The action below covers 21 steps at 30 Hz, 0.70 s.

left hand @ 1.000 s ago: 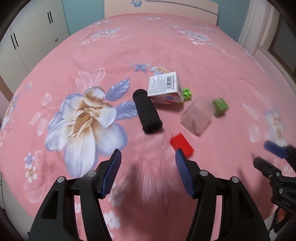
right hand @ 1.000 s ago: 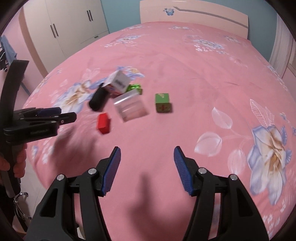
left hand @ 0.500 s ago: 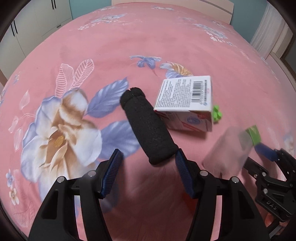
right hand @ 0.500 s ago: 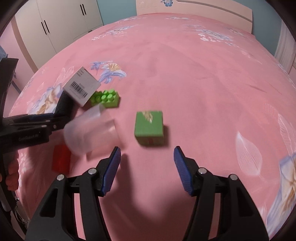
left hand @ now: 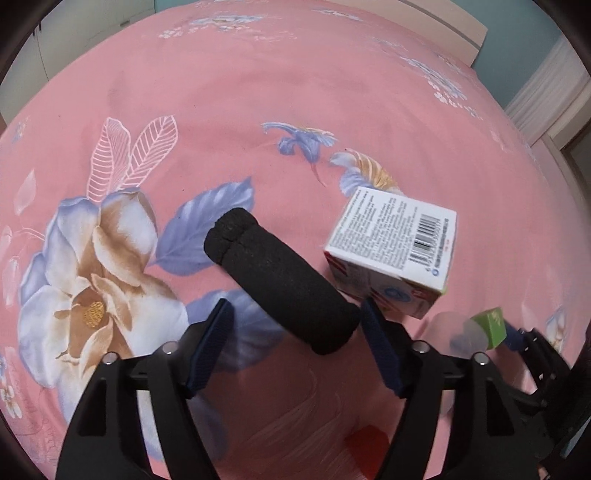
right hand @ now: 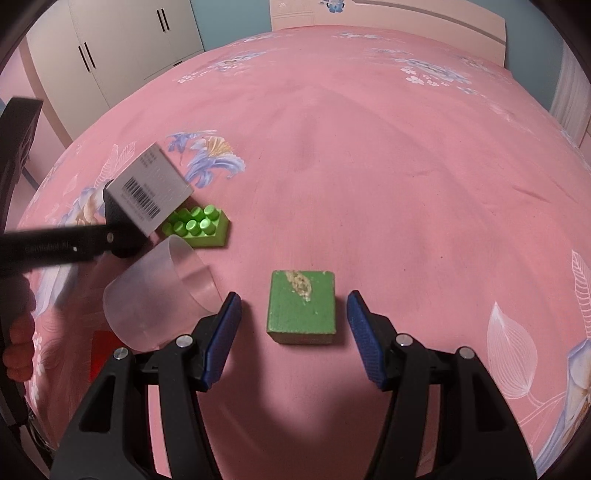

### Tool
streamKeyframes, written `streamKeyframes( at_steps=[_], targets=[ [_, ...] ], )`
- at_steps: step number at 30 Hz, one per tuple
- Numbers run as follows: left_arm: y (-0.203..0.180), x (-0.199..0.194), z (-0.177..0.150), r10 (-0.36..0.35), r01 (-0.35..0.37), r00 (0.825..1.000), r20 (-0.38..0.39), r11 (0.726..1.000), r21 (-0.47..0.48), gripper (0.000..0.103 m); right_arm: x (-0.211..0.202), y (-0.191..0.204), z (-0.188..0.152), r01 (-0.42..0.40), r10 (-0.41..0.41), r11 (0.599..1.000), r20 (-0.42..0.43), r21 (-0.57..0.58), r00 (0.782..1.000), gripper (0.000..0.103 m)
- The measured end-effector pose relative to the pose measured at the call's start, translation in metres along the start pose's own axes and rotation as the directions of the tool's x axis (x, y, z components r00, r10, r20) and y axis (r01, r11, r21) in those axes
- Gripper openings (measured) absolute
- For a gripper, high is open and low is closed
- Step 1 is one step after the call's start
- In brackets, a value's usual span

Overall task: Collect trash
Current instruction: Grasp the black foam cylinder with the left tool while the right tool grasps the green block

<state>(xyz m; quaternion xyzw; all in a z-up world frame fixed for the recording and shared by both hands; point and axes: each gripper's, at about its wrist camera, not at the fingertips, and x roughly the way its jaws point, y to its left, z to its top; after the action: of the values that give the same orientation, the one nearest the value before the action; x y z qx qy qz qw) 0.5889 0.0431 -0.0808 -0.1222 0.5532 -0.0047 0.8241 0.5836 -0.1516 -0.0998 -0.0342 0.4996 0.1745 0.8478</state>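
Note:
A black foam cylinder (left hand: 280, 284) lies on the pink bedspread; its near end sits between the open fingers of my left gripper (left hand: 295, 328). A small white carton with a barcode (left hand: 395, 251) lies just right of it and also shows in the right wrist view (right hand: 151, 192). My right gripper (right hand: 293, 328) is open around a green wooden cube (right hand: 302, 304), not touching it. A clear plastic cup (right hand: 159, 295) lies on its side by the right gripper's left finger. A green studded brick (right hand: 197, 227) sits behind the cup.
A red block (left hand: 365, 448) lies low between the left gripper's arms, partly hidden. The floral pink bedspread (right hand: 369, 147) stretches far ahead. White wardrobes (right hand: 110, 44) stand at the left, the headboard (right hand: 388, 14) at the back.
Both grippers moved forward and down. The black cylinder's end now lies between the left fingers, and the green cube now lies between the right fingers.

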Motion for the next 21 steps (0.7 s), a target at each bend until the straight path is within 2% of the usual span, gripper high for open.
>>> streamKeyframes(
  at_steps=[9,10,11,13,15,16,17,21],
  targets=[
    [0.004,0.017,0.023,0.025,-0.025,1.000,-0.004,0.998,-0.058,0.082,0.002,-0.002,0.001,0.002,-0.002,1.000,-0.004,-0.008,1.000,0.060],
    [0.001,0.018,0.024,0.038,-0.038,0.999,0.001,0.998,-0.052,0.076,0.002,-0.002,0.002,0.003,-0.003,1.000,-0.003,-0.009,1.000,0.060],
    [0.000,0.020,0.026,0.062,-0.062,0.998,0.009,0.997,-0.046,0.065,0.002,-0.001,0.002,0.006,-0.006,1.000,-0.001,-0.011,1.000,0.060],
    [-0.002,0.025,0.029,0.066,-0.066,0.998,0.009,0.997,-0.048,0.064,0.003,0.000,0.002,0.024,-0.024,1.000,0.006,-0.020,1.000,0.051],
    [-0.005,0.027,0.030,0.070,-0.070,0.997,0.015,0.997,-0.030,0.062,0.003,-0.001,0.002,0.026,-0.026,0.999,0.005,-0.022,1.000,0.034],
    [-0.007,0.027,0.028,0.071,-0.071,0.997,0.018,0.997,-0.010,0.060,0.002,-0.002,0.002,0.024,-0.024,1.000,0.006,-0.020,1.000,0.031],
    [-0.007,0.025,0.026,0.063,-0.063,0.998,0.017,0.998,0.005,0.053,0.001,-0.003,0.001,0.017,-0.017,1.000,0.006,-0.015,1.000,0.031],
    [0.000,0.010,0.011,0.043,-0.043,0.999,0.014,0.998,0.044,0.050,-0.007,-0.002,-0.005,0.034,-0.034,0.999,0.001,-0.025,0.999,0.031]
  ],
)
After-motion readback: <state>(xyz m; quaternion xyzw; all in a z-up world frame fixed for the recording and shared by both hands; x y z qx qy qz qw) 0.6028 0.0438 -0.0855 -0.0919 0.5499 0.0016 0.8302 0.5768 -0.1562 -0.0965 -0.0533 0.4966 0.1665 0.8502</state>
